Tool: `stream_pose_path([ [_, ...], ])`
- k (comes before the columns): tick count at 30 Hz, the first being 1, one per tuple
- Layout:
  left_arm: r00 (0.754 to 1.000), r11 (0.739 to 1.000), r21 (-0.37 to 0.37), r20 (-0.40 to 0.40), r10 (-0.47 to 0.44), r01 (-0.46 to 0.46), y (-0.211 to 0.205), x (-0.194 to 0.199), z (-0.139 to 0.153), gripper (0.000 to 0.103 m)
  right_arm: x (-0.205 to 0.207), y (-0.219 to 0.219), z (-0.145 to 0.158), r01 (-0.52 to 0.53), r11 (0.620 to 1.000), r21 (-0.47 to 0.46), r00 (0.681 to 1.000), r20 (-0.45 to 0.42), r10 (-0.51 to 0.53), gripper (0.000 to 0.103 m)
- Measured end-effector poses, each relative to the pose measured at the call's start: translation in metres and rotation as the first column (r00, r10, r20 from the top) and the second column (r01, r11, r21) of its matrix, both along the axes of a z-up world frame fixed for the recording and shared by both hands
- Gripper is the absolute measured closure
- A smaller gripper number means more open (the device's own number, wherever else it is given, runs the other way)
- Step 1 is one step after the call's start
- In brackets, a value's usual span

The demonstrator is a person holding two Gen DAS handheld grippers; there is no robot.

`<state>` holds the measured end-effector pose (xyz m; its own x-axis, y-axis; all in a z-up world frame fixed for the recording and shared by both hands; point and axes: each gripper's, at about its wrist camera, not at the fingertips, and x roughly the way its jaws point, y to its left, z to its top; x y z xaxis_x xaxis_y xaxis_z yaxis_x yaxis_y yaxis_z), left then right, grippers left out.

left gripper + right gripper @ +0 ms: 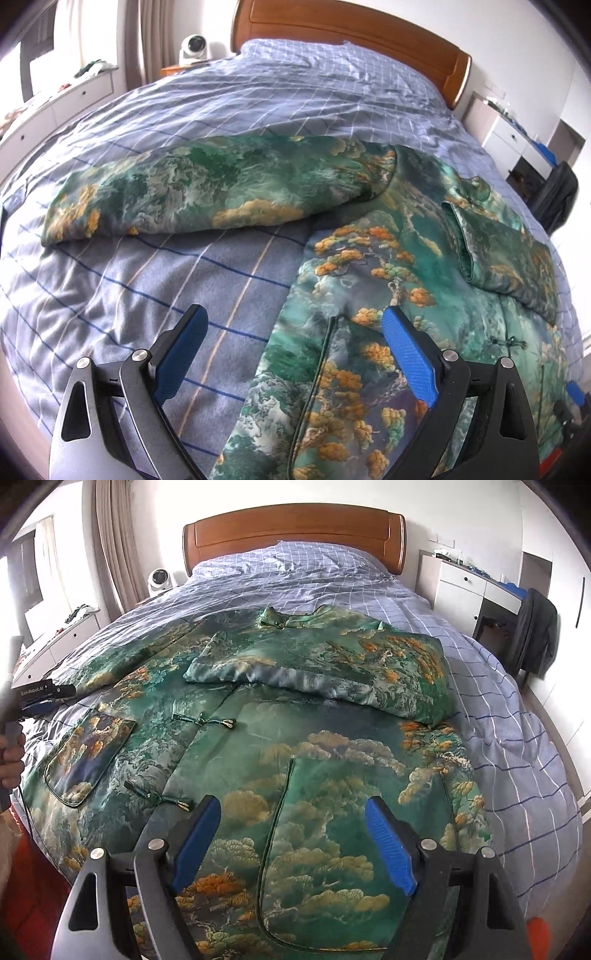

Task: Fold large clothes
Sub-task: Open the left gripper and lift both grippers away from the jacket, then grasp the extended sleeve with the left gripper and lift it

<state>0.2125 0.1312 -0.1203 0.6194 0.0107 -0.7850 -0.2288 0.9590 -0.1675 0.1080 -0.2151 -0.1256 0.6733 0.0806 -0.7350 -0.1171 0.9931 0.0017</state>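
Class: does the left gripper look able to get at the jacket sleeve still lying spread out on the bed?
Probably yes: the left gripper is open, and only bare bedcover lies between it and the sleeve.

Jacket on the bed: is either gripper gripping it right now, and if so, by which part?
Nothing is held. The left gripper and right gripper both stand open above the green jacket, with no fabric pinched between their pads.

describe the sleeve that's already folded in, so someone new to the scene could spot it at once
Start at the bed with the blue checked cover; a green jacket printed with golden trees lies spread on it, front up. The folded sleeve lies across its chest just below the collar. Unlike the other sleeve, stretched out onto the cover, it rests wholly on the jacket.
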Motion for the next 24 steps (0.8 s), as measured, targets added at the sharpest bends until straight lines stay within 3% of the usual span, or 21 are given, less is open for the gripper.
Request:
stream_pose_path([
  [11, 0.997, 0.995, -0.059, -0.013, 0.079, -0.08, 0.033, 0.0, -0.009, 0.007, 0.001, 0.007, 0.005, -0.009, 1.0, 0.003, 1.0, 0.012, 0.009, 0.021],
  [17, 0.978, 0.959, -0.189, -0.046, 0.205, -0.21, 0.079, 0.0, -0.024, 0.007, 0.004, 0.012, 0.004, -0.02, 1.0, 0.003, 1.0, 0.009, 0.02, 0.021],
  [24, 0.96, 0.926, -0.252, -0.068, 0.273, -0.281, 0.103, -0.004, -0.034, 0.007, 0.008, 0.015, 0.002, -0.022, 1.0, 0.011, 1.0, -0.001, 0.022, 0.021],
])
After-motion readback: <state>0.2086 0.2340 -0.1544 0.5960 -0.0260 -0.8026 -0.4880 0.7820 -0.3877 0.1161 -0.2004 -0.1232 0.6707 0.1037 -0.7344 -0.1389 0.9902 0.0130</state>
